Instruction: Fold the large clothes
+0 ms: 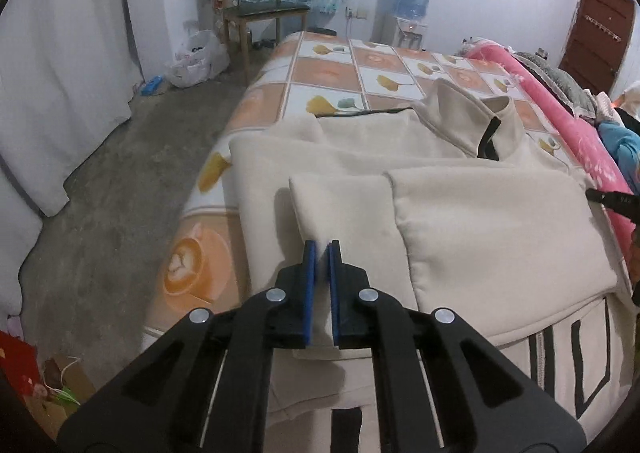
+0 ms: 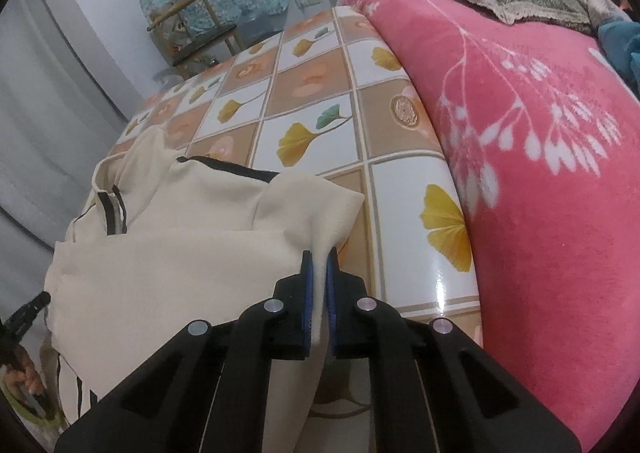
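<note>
With both sleeves already brought in across the chest, the cream jacket (image 1: pixel 400 157) looks roughly halfway folded: what remains, I'd judge, is doubling the body over lengthwise and squaring it off. It lies on the bed's tile-patterned cover (image 1: pixel 332 69), collar (image 1: pixel 476 113) at the far end from both grippers, the hem with its black stripes hanging over the near edge of the bed below the jaws.

The left gripper (image 1: pixel 322 249) has its blue-padded jaws pressed nearly together on a pinch of cream cloth, the end of the left sleeve (image 1: pixel 340 205), which runs straight ahead of the jaws. Just to the right of those jaws lies the other sleeve, flat and broad. The right gripper (image 2: pixel 319 259) likewise pinches cream fabric between its jaws, a ribbed cuff (image 2: pixel 320 205) rising ahead of the tips; the cloth trails back between the pads and beneath the gripper.

The jacket is a thick, soft fleece, cream with a black zip at the stand-up collar. It sits fairly smooth, a few shallow creases around the shoulders. Right of the right jaws a pink blanket (image 2: pixel 540 173) bulks up close beside the garment.
</note>
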Tool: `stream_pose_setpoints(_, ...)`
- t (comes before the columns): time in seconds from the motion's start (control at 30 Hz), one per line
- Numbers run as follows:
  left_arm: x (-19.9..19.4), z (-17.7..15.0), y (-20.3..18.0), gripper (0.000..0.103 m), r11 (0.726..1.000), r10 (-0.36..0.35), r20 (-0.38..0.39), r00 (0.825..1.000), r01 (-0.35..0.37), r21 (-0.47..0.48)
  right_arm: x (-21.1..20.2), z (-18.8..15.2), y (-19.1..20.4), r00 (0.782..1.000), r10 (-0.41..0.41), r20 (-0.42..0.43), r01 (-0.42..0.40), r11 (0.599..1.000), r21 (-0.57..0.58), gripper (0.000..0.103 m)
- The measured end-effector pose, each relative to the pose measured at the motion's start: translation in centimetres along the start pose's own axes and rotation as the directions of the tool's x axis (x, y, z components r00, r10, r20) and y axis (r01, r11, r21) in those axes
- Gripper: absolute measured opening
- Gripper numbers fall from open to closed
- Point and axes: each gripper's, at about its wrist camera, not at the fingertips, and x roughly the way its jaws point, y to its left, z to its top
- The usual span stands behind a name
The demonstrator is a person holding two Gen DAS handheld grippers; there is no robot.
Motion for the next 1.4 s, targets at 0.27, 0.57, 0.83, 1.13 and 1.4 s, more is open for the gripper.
stream_pose_setpoints(0.27,1.1,-0.1,-0.4,0.012,0.998,0.067,-0.027,0.997,-0.067,0.022,0.5,0.0,0.7,0.997,-0.071,0.003,0.071,0.996,-0.048,0.009)
stream_pose_setpoints(0.57,-5.3,-1.8,-0.5,0.061,0.999,0.038,0.094,0.995,-0.038,-0.002,-8.2,-3.8,4.8,0.994,-0.070,0.084,0.085,0.976,-0.202,0.055)
stream_pose_setpoints(0.83,-9.4,-8.9,-3.8,0.084,0.999,-0.028,0.007,1.000,0.028,0.019,-13.3,-17.2,10.4,0.999,-0.038,-0.026,0.028,0.949,-0.315,0.082)
stream_pose_setpoints(1.13,-11.0,-16.7,-6.0,0.089,0.997,-0.031,-0.083,0.996,0.037,0.069,-13.2,-28.0,14.3,0.980,-0.182,-0.080,0.141,0.920,-0.365,0.094)
stream_pose_setpoints(1.4,-12.6,-20.6,-5.6,0.089,0.998,0.008,-0.087,0.996,-0.003,0.062,-13.8,-30.6,14.6,0.968,-0.250,0.010,0.238,0.909,-0.343,0.096)
